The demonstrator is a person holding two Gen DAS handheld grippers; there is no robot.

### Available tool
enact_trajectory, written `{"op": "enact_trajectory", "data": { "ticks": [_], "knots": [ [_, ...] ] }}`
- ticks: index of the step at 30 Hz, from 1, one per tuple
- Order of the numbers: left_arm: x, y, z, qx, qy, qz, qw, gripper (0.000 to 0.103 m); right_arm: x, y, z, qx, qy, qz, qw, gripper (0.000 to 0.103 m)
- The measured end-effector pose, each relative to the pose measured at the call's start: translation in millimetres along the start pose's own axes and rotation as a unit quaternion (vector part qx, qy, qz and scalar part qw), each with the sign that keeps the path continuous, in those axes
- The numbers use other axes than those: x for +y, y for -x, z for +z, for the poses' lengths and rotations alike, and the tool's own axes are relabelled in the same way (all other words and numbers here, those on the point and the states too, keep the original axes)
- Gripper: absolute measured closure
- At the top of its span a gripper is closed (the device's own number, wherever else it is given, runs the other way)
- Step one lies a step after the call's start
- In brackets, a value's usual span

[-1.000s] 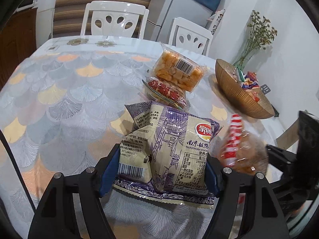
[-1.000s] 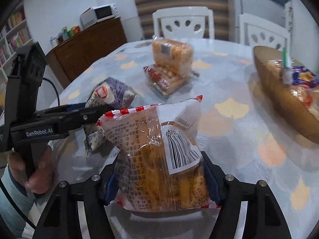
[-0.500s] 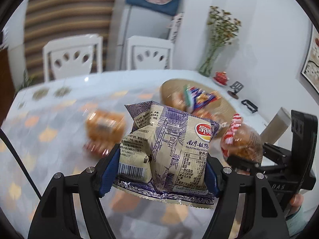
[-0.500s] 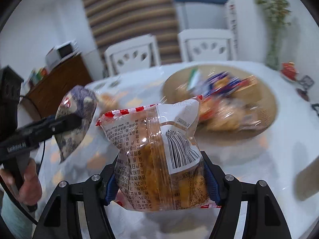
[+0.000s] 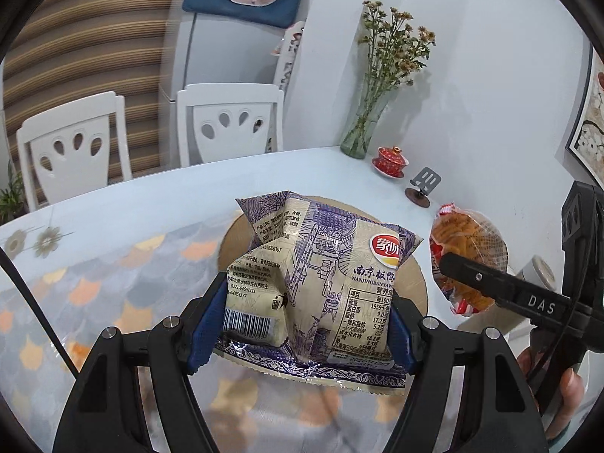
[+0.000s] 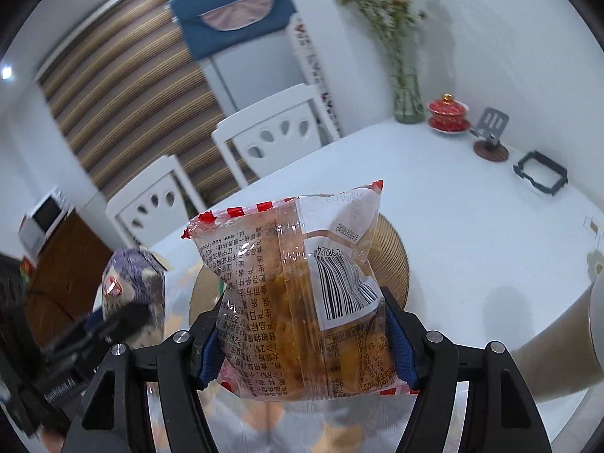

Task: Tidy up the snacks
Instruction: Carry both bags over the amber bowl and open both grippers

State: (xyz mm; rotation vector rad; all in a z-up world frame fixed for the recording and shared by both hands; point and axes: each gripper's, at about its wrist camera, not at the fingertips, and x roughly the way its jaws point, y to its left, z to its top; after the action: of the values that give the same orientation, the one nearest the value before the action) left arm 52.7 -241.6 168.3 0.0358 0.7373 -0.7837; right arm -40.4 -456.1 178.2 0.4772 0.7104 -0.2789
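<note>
Both sets of fingers pinch snack packets. Blue pads of the left gripper (image 5: 302,321) press on both sides of a purple-and-cream packet (image 5: 321,287), held above the woven tray (image 5: 413,283) on the patterned table (image 5: 113,271). To its right, the right gripper (image 6: 305,343) clamps a clear red-trimmed packet (image 6: 302,294) of golden pieces, also over that tray. Far right on the table stand a vase of dried flowers (image 5: 362,128) and a red lidded cup (image 5: 390,156).
</note>
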Motion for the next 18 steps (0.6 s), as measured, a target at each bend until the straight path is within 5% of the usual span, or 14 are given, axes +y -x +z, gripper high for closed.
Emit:
{"op": "enact_trajectory", "data": {
  "ticks": [10,18],
  "knots": [
    [-4,-34,9,0.012,0.017,0.005,0.9998,0.023,-8,-42,17,0.035,-0.024,-0.019,0.999,0.031],
    [19,10,-10,-0.004,0.036,0.002,0.9993,0.023,-9,-30,2,0.027,-0.009,-0.003,1.0,0.031]
  ]
}}
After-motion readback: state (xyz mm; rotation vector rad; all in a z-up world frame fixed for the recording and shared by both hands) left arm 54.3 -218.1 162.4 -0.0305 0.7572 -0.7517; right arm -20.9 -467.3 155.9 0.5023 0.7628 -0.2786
